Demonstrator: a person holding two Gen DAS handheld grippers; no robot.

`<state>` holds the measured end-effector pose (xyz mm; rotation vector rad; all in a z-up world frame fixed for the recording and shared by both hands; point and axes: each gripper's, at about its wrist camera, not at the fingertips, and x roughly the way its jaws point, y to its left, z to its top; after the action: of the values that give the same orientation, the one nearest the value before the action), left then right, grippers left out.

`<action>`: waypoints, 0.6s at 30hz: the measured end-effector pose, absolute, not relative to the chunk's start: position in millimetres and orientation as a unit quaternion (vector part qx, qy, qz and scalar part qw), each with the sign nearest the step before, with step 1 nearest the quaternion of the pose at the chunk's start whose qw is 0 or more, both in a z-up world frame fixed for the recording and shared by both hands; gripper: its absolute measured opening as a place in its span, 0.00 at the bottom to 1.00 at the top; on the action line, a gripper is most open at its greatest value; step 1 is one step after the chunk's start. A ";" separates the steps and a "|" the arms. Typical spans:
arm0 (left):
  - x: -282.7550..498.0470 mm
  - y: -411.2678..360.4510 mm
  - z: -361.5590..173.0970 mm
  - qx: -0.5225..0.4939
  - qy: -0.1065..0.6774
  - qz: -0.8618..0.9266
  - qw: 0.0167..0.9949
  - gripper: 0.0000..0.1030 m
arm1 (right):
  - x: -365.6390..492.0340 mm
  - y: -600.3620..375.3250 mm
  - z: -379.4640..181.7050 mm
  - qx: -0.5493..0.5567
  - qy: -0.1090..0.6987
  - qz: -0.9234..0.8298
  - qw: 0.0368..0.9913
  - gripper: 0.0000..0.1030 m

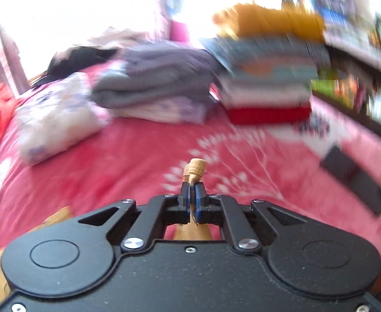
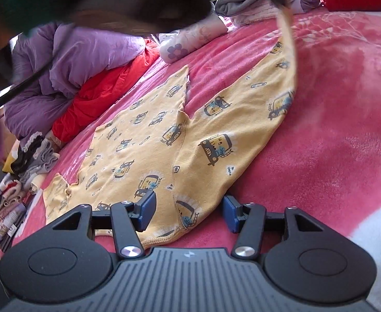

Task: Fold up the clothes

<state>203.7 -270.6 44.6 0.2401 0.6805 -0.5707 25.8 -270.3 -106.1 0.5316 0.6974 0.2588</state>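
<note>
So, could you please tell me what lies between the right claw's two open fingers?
In the right wrist view, the hem of the yellow garment lies between the right claw fingers, over the pink blanket.

The yellow garment (image 2: 149,140), printed with small cartoon cars, lies spread on the pink blanket (image 2: 333,130), its hem at the near edge. One leg lies flat toward the left side; the other rises off the blanket at its far end, its ribbed cuff (image 1: 195,167) pinched and lifted.

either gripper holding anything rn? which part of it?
Left gripper is shut on the yellow garment, pinching a ribbed cuff at a leg end. Right gripper is open over the hem, holding nothing.
</note>
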 end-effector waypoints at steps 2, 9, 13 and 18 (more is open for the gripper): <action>198.7 -235.3 61.6 0.081 0.317 -0.259 0.909 0.03 | 24.8 -266.8 -104.6 0.241 0.337 0.123 0.902 0.53; 169.6 -98.0 99.9 -0.026 0.279 -0.196 0.940 0.03 | 16.8 -246.9 -98.7 0.161 0.337 0.114 0.921 0.55; 148.3 -27.8 99.3 -0.081 0.275 -0.165 0.944 0.03 | 14.9 -234.9 -97.9 0.116 0.335 0.108 0.929 0.56; 116.7 37.5 89.0 -0.130 0.266 -0.129 0.946 0.03 | 10.9 -217.5 -98.1 0.050 0.328 0.100 0.938 0.57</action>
<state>116.7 37.5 89.0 -0.2650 0.5416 -0.2620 10.9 -217.5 -98.1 0.1020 0.6693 0.2047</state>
